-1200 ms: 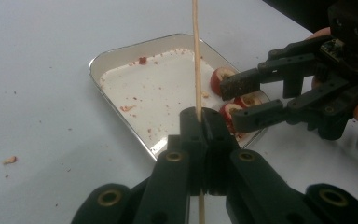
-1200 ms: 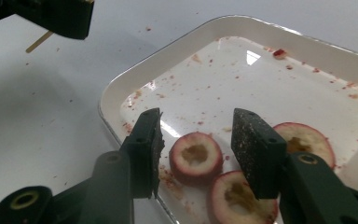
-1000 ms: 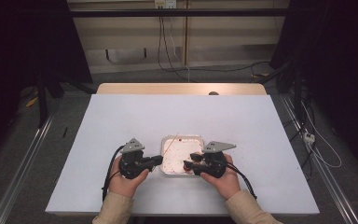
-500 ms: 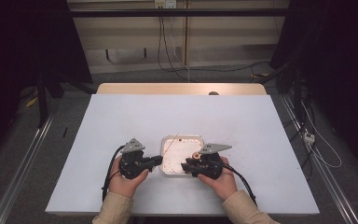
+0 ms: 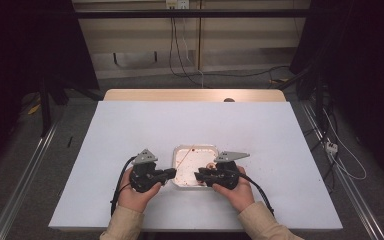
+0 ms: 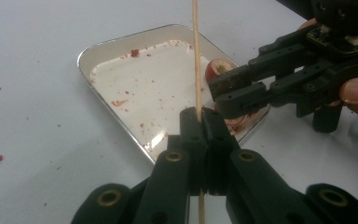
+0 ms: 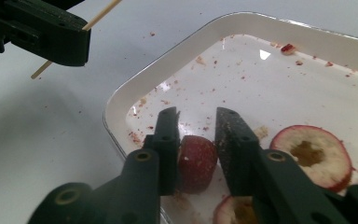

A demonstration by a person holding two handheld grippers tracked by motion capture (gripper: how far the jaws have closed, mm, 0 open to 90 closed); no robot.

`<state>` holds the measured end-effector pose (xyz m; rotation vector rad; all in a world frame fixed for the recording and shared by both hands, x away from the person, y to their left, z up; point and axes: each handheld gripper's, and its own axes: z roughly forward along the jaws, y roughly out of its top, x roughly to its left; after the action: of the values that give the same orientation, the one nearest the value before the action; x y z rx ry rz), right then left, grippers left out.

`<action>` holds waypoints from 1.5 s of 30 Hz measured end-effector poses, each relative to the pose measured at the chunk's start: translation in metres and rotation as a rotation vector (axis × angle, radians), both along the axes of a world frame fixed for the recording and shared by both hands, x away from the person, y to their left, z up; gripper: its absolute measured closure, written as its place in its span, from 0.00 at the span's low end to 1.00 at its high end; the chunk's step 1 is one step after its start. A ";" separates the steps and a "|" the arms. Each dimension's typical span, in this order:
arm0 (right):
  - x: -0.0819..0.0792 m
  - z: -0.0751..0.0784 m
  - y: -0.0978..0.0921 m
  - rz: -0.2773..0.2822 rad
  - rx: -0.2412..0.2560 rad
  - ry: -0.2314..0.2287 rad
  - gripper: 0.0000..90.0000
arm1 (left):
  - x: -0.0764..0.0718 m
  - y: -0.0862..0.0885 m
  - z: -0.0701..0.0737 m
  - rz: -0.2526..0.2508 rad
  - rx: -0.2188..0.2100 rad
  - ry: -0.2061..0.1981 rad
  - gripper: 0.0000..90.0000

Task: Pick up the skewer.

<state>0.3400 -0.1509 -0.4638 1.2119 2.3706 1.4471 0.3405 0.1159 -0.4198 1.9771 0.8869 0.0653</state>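
Observation:
My left gripper (image 6: 201, 114) is shut on a thin wooden skewer (image 6: 196, 56) that rises upright from its jaws, just off the near left edge of a white tray (image 6: 93, 51). In the high view, this left gripper (image 5: 171, 173) and my right gripper (image 5: 199, 175) face each other across the tray's (image 5: 195, 149) near part. My right gripper (image 7: 196, 116) has its jaws closed against both sides of a small red fruit piece (image 7: 196, 161) low in the tray (image 7: 121, 105). Beside it lies a cored red slice (image 7: 310, 156), and another slice (image 7: 235, 212) lies below.
Red crumbs and juice smears dot the tray floor (image 7: 261, 88) and the white table (image 5: 130, 130) around it. The table's wooden far edge (image 5: 195, 95) lies beyond, with cables on the floor behind and dark curtains at both sides.
My right gripper has edged slightly left, further over the tray's near edge. The left gripper with the skewer has stayed where it was.

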 end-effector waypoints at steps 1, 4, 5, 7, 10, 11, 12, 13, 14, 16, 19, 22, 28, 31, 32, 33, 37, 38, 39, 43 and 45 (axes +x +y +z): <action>0.001 -0.001 0.001 0.004 -0.002 0.004 0.72 | 0.000 0.000 0.000 -0.001 -0.002 0.002 0.99; 0.003 0.000 -0.001 -0.026 0.008 0.013 0.65 | 0.000 0.001 0.000 0.002 -0.002 0.003 0.99; 0.003 0.001 -0.003 -0.033 0.008 0.007 0.65 | 0.000 0.002 0.000 0.003 -0.001 0.002 0.99; 0.001 0.005 -0.006 -0.044 0.020 0.007 0.65 | 0.000 0.002 0.000 0.003 -0.001 0.001 0.99; -0.002 0.009 -0.013 -0.062 0.019 0.001 0.76 | 0.000 0.002 0.001 0.005 0.000 -0.003 0.99; -0.003 0.010 -0.015 -0.068 0.021 0.007 0.77 | 0.000 0.002 0.001 0.009 -0.001 -0.005 0.99; -0.004 0.010 -0.017 -0.072 0.021 0.005 0.81 | 0.000 0.002 0.001 0.010 -0.001 -0.005 0.99; -0.005 0.011 -0.019 -0.074 0.012 0.006 0.84 | 0.000 0.002 0.001 0.009 0.001 -0.005 0.99; -0.007 0.011 -0.021 -0.080 0.013 0.015 0.87 | 0.000 0.003 0.001 0.010 0.001 -0.006 0.99; -0.009 0.010 -0.024 -0.085 0.007 0.022 0.91 | 0.000 0.002 0.001 0.010 0.002 -0.006 0.99; -0.008 0.008 -0.023 -0.085 0.004 0.022 0.94 | 0.000 0.001 0.001 0.005 0.003 -0.008 0.99; -0.004 0.005 -0.020 -0.091 0.002 0.021 0.97 | 0.000 0.001 0.001 0.005 0.003 -0.009 0.99; 0.003 0.005 -0.007 -0.060 0.000 -0.003 0.96 | 0.000 0.002 0.001 0.010 0.000 -0.005 0.99; 0.008 0.003 -0.001 -0.061 -0.004 -0.003 0.94 | 0.000 0.002 0.001 0.011 -0.001 -0.006 0.99; 0.009 0.003 0.001 -0.064 -0.003 -0.002 0.93 | 0.000 0.002 0.001 0.011 0.000 -0.006 0.99; 0.010 0.002 0.002 -0.069 0.003 -0.003 0.90 | 0.000 0.002 0.001 0.011 -0.002 -0.007 0.99; 0.005 0.005 0.002 -0.084 0.020 0.012 0.81 | 0.000 0.003 0.001 0.013 0.000 -0.007 0.99; 0.004 0.006 0.001 -0.092 0.024 0.013 0.80 | 0.000 0.004 0.001 0.013 0.001 -0.007 0.99; 0.004 0.006 0.001 -0.096 0.027 0.019 0.78 | 0.000 0.004 0.001 0.014 0.001 -0.007 0.99; 0.006 0.001 0.003 -0.098 0.043 0.063 0.74 | 0.000 0.003 0.002 0.014 0.001 -0.009 0.99; 0.007 -0.001 0.005 -0.102 0.061 0.078 0.73 | 0.000 0.003 0.001 0.013 0.002 -0.008 0.99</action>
<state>0.3471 -0.1460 -0.4648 1.4068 2.2918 1.4759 0.3407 0.1191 -0.4186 1.9723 0.8952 0.0814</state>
